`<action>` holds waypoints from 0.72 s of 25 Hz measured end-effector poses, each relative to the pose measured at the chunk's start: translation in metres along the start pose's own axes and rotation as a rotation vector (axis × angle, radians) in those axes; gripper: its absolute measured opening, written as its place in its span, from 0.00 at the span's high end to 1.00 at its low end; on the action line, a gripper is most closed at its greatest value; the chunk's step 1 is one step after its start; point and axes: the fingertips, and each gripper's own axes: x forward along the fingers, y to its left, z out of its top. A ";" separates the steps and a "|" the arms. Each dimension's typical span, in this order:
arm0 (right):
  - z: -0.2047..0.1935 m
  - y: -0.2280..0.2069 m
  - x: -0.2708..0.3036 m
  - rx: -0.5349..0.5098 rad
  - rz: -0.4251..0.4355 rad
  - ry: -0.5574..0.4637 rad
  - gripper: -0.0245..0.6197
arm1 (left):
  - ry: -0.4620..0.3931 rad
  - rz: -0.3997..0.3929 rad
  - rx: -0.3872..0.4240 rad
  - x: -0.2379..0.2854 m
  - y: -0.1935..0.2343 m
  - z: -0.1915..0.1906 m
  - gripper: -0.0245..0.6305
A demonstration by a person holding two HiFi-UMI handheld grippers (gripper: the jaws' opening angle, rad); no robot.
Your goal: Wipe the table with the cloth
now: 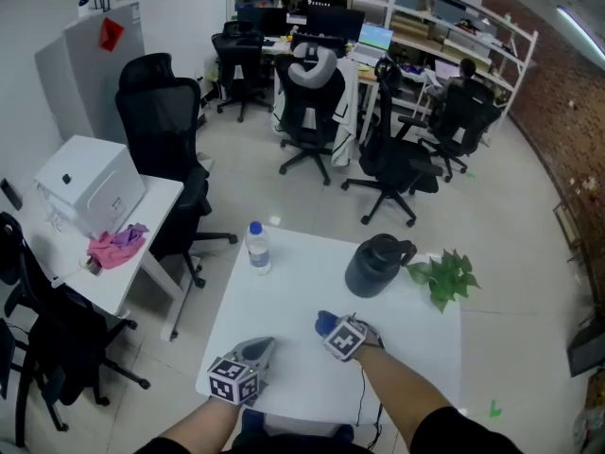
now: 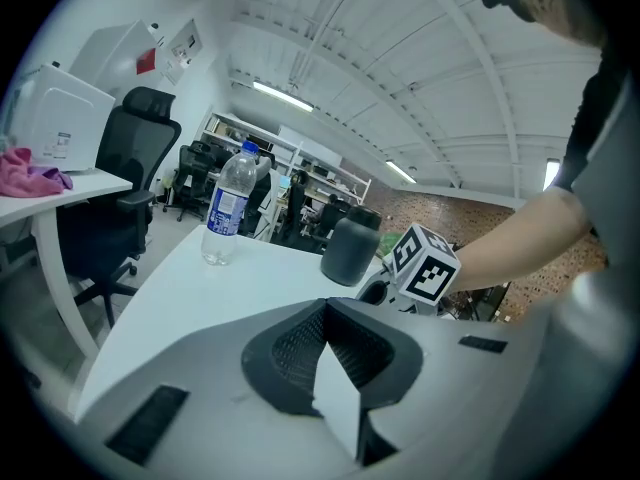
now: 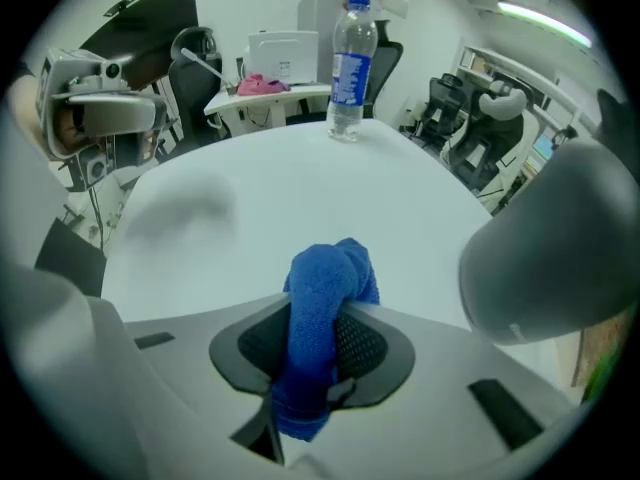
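Plainly, the right tool (image 3: 322, 353) pinches a plush blue terry cloth (image 3: 330, 278), rolled into a soft sausage, between its mesh-textured black pads (image 3: 368, 346) over the smooth white worktop (image 1: 302, 291). The left tool (image 2: 325, 313) (a hard grey shell) has its jaws together on nothing.

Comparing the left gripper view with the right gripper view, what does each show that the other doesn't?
Only the left gripper view: a black-and-white marker cube at the end of the person's forearm. Only the right gripper view: the blue terry cloth clamped in the right gripper. Both: the clear plastic water bottle with a blue label on the white table.
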 end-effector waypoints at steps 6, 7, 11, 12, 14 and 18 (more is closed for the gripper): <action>-0.038 -0.002 -0.073 0.162 0.002 -0.259 0.82 | -0.013 0.003 0.038 -0.006 -0.006 0.008 0.97; -0.054 -0.001 -0.087 0.178 -0.004 -0.276 0.82 | -0.013 0.001 0.044 -0.006 -0.009 0.008 0.97; -0.144 -0.005 -0.132 0.271 -0.056 -0.274 0.82 | -0.009 -0.029 0.063 0.002 -0.030 0.007 0.97; -0.170 -0.005 -0.141 0.293 -0.072 -0.258 0.82 | -0.006 -0.038 0.070 0.005 -0.036 0.007 0.97; -0.221 -0.004 -0.157 0.332 -0.105 -0.219 0.82 | 0.001 -0.058 0.080 0.013 -0.050 0.007 0.97; -0.319 0.004 -0.183 0.412 -0.164 -0.133 0.82 | 0.027 -0.093 0.085 0.029 -0.078 0.001 0.97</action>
